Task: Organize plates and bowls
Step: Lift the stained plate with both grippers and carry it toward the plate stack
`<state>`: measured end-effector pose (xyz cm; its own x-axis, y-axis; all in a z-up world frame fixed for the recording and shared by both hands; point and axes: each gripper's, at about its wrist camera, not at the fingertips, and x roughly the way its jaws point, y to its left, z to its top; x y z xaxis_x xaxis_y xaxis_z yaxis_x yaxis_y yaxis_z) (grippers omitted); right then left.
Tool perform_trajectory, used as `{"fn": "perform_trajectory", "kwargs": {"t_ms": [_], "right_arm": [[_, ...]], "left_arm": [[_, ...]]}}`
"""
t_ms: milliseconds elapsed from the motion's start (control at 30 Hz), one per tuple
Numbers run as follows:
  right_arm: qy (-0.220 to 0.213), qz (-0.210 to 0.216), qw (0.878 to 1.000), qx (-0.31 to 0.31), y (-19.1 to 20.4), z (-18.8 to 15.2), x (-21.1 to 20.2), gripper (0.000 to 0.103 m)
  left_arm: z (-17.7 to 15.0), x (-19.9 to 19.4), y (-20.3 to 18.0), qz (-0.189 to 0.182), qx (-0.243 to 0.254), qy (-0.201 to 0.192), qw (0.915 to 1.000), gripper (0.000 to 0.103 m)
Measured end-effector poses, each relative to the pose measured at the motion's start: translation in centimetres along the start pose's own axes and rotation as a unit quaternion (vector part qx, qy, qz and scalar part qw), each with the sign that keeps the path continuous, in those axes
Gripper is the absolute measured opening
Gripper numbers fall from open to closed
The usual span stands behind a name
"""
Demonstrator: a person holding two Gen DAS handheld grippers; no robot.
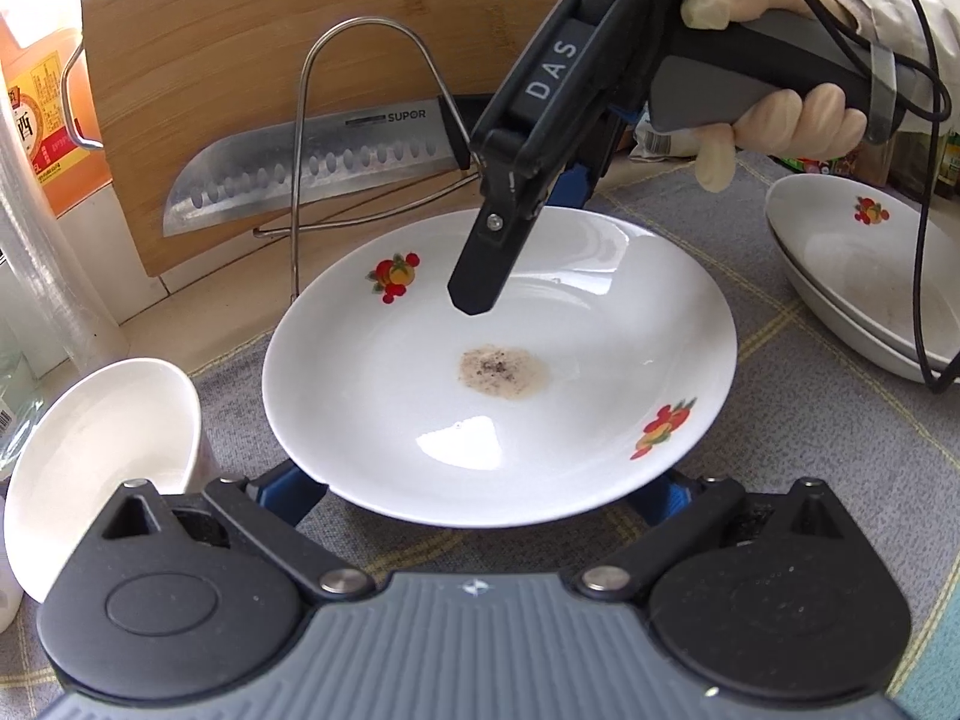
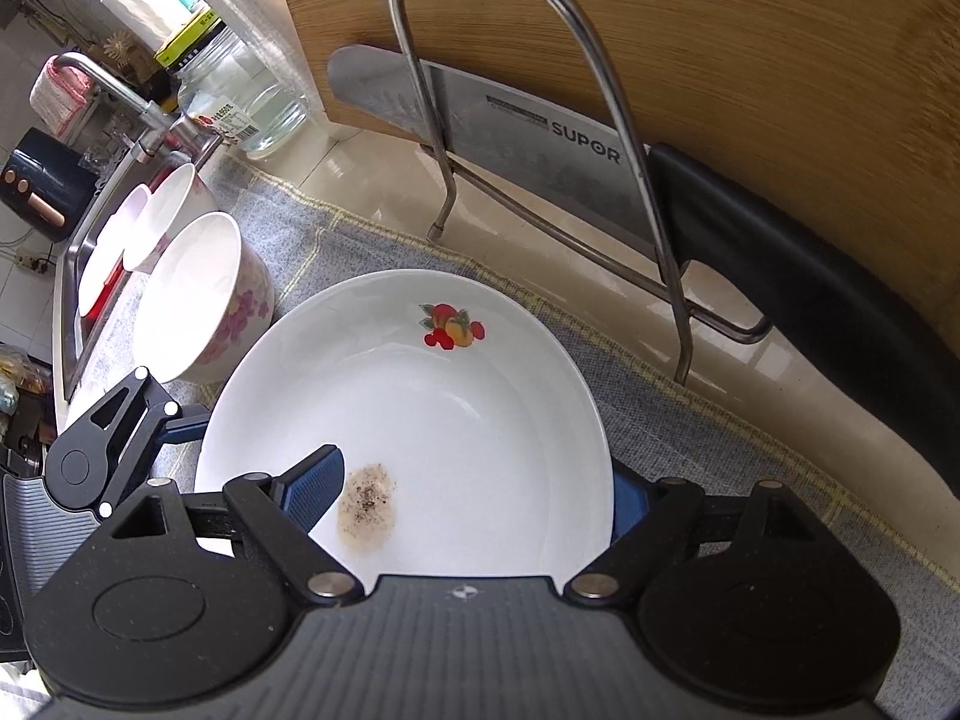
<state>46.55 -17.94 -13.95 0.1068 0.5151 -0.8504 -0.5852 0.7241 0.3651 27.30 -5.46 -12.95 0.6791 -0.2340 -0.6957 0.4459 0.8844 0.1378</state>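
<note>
While our left gripper (image 1: 474, 495) reaches under the near rim of the round white fruit-printed plate (image 1: 600, 312), we straddle its far rim with the right gripper (image 2: 468, 498), fingers spread wide, neither pair visibly clamping.

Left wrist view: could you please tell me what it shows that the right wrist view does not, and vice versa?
Only the left wrist view shows the stacked plates and a gloved hand. Only the right shows the faucet and glass jar. Both show the soiled plate, knife, wire rack and cutting board.
</note>
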Motion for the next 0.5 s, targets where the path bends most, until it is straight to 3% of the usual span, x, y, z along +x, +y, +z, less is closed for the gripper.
{"fn": "perform_trajectory", "kwargs": {"t_ms": [500], "right_arm": [[0.011,-0.001,0.999,-0.042,0.44,-0.53,-0.06,0.09]], "left_arm": [[0.09,-0.27,0.73,-0.035,0.015,0.033,0.9987,0.102]]}}
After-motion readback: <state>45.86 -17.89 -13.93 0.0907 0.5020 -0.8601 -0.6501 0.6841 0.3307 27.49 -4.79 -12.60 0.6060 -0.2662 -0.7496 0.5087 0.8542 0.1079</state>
